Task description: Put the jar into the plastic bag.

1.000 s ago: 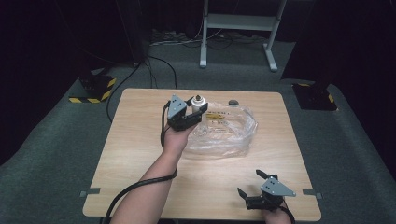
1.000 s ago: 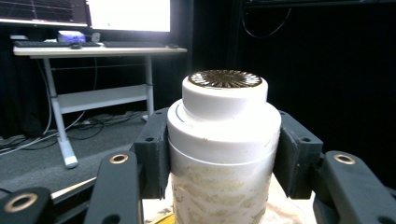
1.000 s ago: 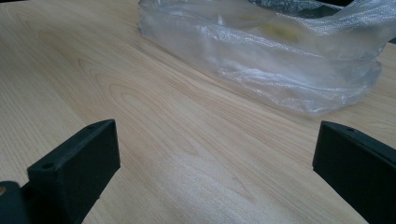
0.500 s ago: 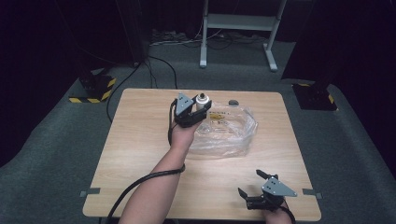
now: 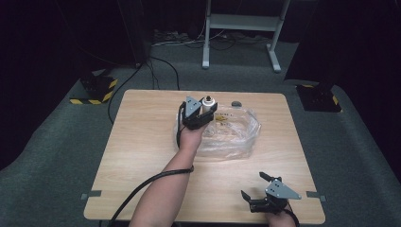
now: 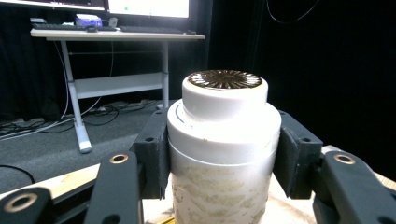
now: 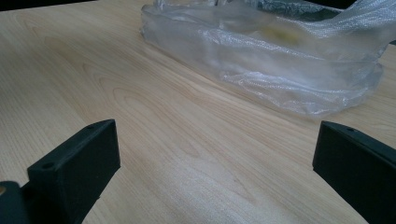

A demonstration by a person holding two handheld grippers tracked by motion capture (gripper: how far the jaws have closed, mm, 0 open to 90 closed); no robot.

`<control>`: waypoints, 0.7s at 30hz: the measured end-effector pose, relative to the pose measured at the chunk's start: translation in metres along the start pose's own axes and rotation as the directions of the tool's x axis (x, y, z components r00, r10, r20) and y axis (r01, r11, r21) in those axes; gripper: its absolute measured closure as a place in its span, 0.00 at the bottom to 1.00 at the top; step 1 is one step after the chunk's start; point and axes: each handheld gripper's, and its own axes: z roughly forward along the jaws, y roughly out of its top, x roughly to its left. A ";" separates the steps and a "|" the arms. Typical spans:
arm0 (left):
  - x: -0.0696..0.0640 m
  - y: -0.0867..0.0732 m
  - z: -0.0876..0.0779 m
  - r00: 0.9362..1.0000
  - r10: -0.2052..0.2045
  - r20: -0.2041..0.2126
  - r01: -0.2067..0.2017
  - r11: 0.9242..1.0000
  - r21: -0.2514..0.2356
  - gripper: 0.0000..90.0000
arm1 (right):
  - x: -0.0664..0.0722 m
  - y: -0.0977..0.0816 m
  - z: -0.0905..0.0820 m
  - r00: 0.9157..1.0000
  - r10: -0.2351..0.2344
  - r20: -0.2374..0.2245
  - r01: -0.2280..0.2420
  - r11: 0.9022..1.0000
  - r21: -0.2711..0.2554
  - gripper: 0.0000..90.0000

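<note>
Black jaws of the left gripper are seen pressed against both sides of a white cylindrical container, which is held upright between them; a stepped white cap with a dark ribbed top disc is noted on it. In the high view the left gripper and the container are located toward the far middle of the wooden surface, at the left end of a crumpled clear plastic bag. A small grey round object is observed just beyond the bag. The right gripper is recorded near the front right edge, jaws spread wide and empty, well apart from the bag.
</note>
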 end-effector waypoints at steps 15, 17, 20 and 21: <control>-0.005 -0.016 0.017 1.000 -0.010 -0.012 0.010 0.999 0.043 0.51 | 0.000 0.000 0.000 1.000 0.003 -0.007 -0.003 1.000 -0.001 0.00; -0.006 -0.017 0.019 1.000 -0.010 -0.010 0.010 0.999 0.046 0.51 | 0.000 0.000 0.000 1.000 0.003 -0.007 -0.003 1.000 -0.002 0.00; -0.007 -0.018 0.021 1.000 -0.005 -0.011 0.006 0.999 0.050 0.51 | -0.001 0.000 0.000 1.000 0.002 -0.008 -0.002 1.000 -0.003 0.00; -0.007 -0.019 0.022 1.000 -0.003 -0.012 0.003 0.999 0.053 0.51 | -0.001 0.000 -0.001 1.000 0.002 -0.009 -0.002 1.000 -0.004 0.00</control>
